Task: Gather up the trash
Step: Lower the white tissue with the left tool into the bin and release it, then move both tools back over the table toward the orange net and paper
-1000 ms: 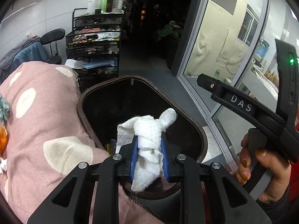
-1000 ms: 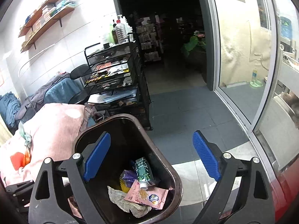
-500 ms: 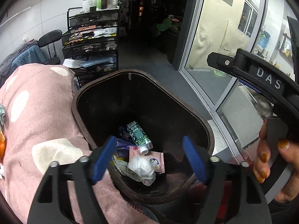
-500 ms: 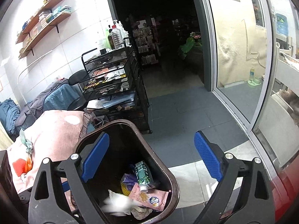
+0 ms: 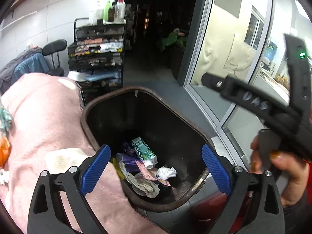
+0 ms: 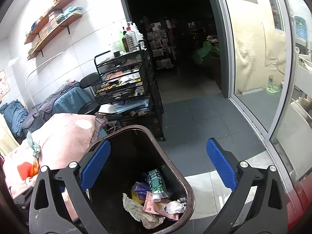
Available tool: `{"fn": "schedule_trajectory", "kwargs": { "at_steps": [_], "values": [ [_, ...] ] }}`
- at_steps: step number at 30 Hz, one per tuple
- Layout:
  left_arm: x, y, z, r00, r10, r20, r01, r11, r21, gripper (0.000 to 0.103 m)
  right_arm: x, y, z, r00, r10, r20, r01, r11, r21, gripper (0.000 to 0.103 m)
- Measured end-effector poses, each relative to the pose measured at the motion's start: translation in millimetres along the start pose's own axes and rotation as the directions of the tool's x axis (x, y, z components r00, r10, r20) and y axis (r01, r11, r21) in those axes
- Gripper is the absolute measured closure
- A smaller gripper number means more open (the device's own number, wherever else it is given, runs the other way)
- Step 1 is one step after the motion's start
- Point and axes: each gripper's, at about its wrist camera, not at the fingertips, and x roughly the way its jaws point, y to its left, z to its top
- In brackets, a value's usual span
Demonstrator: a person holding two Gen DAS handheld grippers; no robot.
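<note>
Hovering over the near rim of the dark brown trash bin, left gripper tilts down into the opening, jaws just swung wide apart, nothing between the blue pads. White crumpled tissue lies loose on the bin floor, on top of a pink wrapper, just beside the cap end of a green-and-white carton. Grey crumpled paper sits nearer the near wall; purple wrapper behind it.

Right gripper also angled down, jaws spread full, empty; its left pad is over the bin's left rim, its right pad off past the bin's right side over grey floor. In the left wrist view the right gripper's black body crosses the upper right above the bin, and a hand wraps its handle, just right of the bin's right rim.

Edges: pink spotted blanket presses against the bin's left rim, no gap there. Black wire trolley stands right behind the bin's far rim. Glass sliding door runs along right of the bin, with open floor between. Space above the bin mouth open. Far wall of bin bare and dark inside.
</note>
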Motion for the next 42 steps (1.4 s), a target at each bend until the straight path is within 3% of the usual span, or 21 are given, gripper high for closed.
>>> {"fn": "schedule_trajectory", "kwargs": {
  "at_steps": [8,20,29,30,37,42],
  "values": [
    [-53.3,20.0,-6.6,0.992,0.053,0.116,-0.052,0.999,-0.013,0.005,3.0,23.1,-9.9,0.998,0.069,-0.003,-0.069,0.997,-0.042,0.006],
    [-106.5,98.9,-30.8,0.962,0.223,0.156,-0.197,0.967,-0.164,0.005,3.3,100.3,-29.5,0.971,0.228,-0.071,-0.237,0.957,-0.167,0.006],
    [-140.4,174.2,-58.4,0.927,0.36,0.102,-0.316,0.9,-0.3,0.006,0.8,175.1,-48.5,0.908,0.376,-0.185,-0.414,0.871,-0.263,0.006],
    [-144.0,182.1,-62.2,0.926,0.367,0.095,-0.32,0.892,-0.319,0.006,1.1,188.4,-51.4,0.892,0.398,-0.213,-0.446,0.852,-0.275,0.006],
    [-164.9,233.3,-92.1,0.906,0.423,0.02,-0.376,0.827,-0.418,0.006,5.4,247.6,-68.2,0.832,0.438,-0.34,-0.545,0.76,-0.354,0.006],
    [-173.4,261.6,-101.4,0.902,0.43,-0.025,-0.39,0.79,-0.473,0.006,12.5,290.3,-81.7,0.81,0.421,-0.409,-0.578,0.693,-0.431,0.006]
  ]
}}
